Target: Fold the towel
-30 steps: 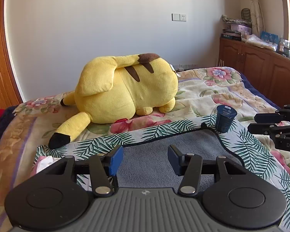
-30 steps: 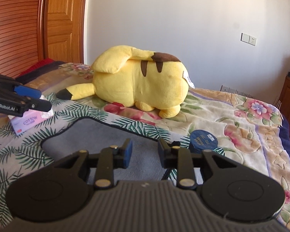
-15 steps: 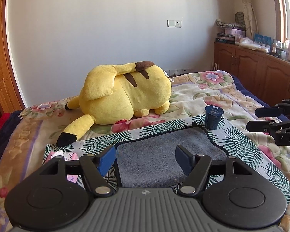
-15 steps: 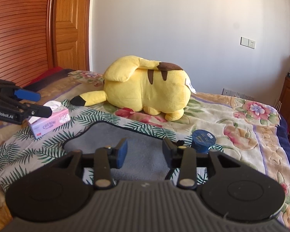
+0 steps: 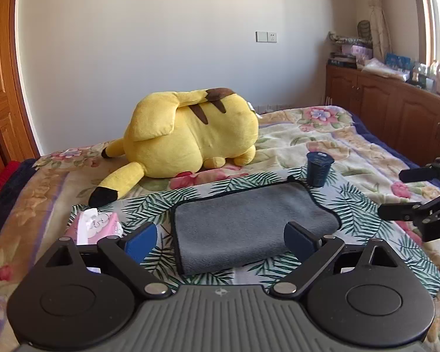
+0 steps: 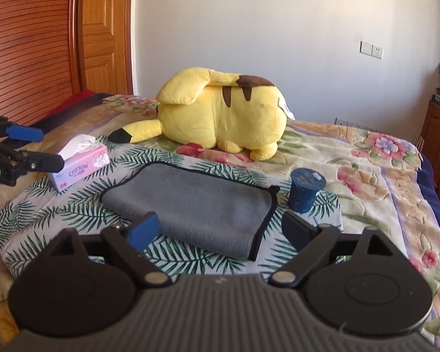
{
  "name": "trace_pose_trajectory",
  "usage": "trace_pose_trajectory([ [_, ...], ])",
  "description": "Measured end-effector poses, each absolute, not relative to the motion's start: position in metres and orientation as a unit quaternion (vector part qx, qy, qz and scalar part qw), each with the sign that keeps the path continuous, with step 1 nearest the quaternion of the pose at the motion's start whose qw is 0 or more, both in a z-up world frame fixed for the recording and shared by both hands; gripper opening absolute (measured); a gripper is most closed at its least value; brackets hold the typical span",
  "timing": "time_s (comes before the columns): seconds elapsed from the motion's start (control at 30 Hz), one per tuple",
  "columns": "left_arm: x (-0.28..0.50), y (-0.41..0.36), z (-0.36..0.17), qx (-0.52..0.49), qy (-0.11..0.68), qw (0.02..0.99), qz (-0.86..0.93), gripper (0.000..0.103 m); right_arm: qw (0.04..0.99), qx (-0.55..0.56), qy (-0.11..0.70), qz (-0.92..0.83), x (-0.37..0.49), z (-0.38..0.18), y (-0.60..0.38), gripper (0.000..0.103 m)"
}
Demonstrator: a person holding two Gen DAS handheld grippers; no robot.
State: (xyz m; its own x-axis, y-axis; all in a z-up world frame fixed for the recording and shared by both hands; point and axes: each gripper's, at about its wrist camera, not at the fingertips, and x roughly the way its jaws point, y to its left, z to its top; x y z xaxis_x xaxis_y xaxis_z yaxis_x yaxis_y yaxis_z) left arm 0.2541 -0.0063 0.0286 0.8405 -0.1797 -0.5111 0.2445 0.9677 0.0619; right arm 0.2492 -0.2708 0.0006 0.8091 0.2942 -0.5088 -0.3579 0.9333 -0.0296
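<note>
The towel [image 5: 249,228] is judged soft, light and limp; it is best being taken by the black-piped corners or along the bound edge, where the layers would be pinched together. It is being seen as grey fleece, apparently already doubled over, lying flat on the palm-leaf cloth [image 5: 352,205] near the front edge of the bed [image 5: 322,135]. The left gripper [image 5: 221,242] and the right gripper [image 6: 218,231] are being held above it, jaws wide apart, nothing gripped.
</note>
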Motion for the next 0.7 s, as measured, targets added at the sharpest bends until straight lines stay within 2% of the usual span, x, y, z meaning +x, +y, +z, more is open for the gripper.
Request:
trace_pose_trajectory([
  [0.1, 0.245, -0.011, 0.027, 0.063, 0.254, 0.958, -0.119, 0.077, 0.948, -0.049, 0.261, 0.175, 0.244, -0.002, -0.271, 0.094],
  [0.13, 0.241, -0.012, 0.027, 0.063, 0.254, 0.958, -0.121, 0.077, 0.948, -0.048, 0.261, 0.176, 0.242, -0.003, -0.271, 0.101],
  [0.17, 0.238, -0.014, 0.027, 0.063, 0.254, 0.957, -0.124, 0.077, 0.949, -0.048, 0.258, 0.177, 0.24, -0.003, -0.271, 0.103],
  [0.7, 0.19, -0.02, 0.05, 0.041, 0.244, 0.962, -0.113, 0.084, 0.957, -0.051, 0.233, 0.167, 0.196, 0.026, -0.268, 0.103],
])
